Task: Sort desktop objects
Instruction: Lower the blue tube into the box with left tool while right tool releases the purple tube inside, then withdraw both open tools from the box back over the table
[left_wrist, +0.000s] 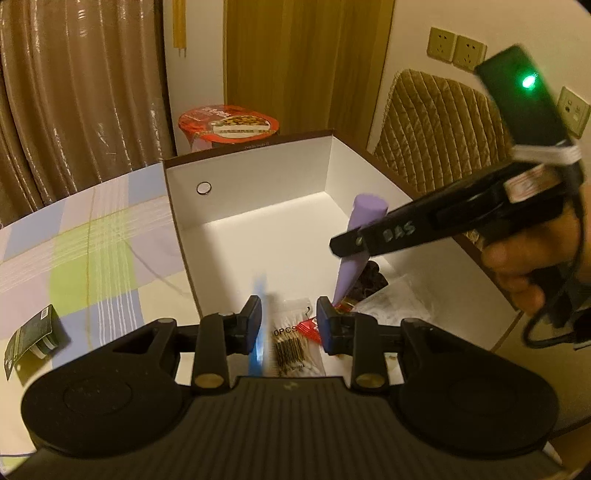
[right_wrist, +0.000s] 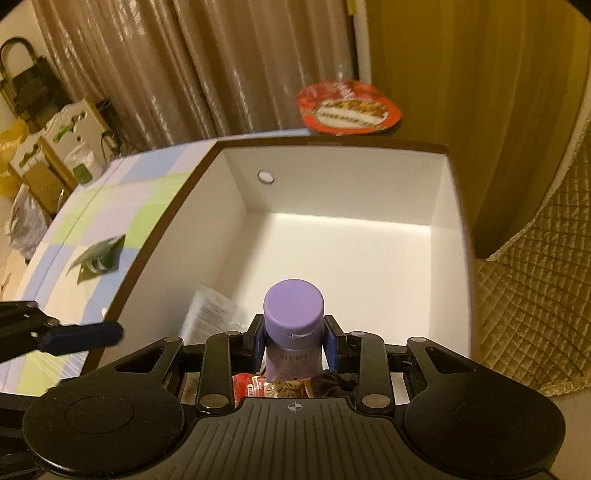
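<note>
Right gripper (right_wrist: 295, 345) is clamping the purple tube (right_wrist: 293, 314) over the box (right_wrist: 236, 206), next release; left gripper (left_wrist: 290, 321) is released, blue blur at its 9 o'clock finger.

The table (left_wrist: 74, 236) has a checked cloth in blue, green and pale squares. A big white box (left_wrist: 258, 177) sits on it. A small dark packet (left_wrist: 33, 338) lies left of the box, and a red noodle cup (left_wrist: 229, 125) stands behind the box.
</note>
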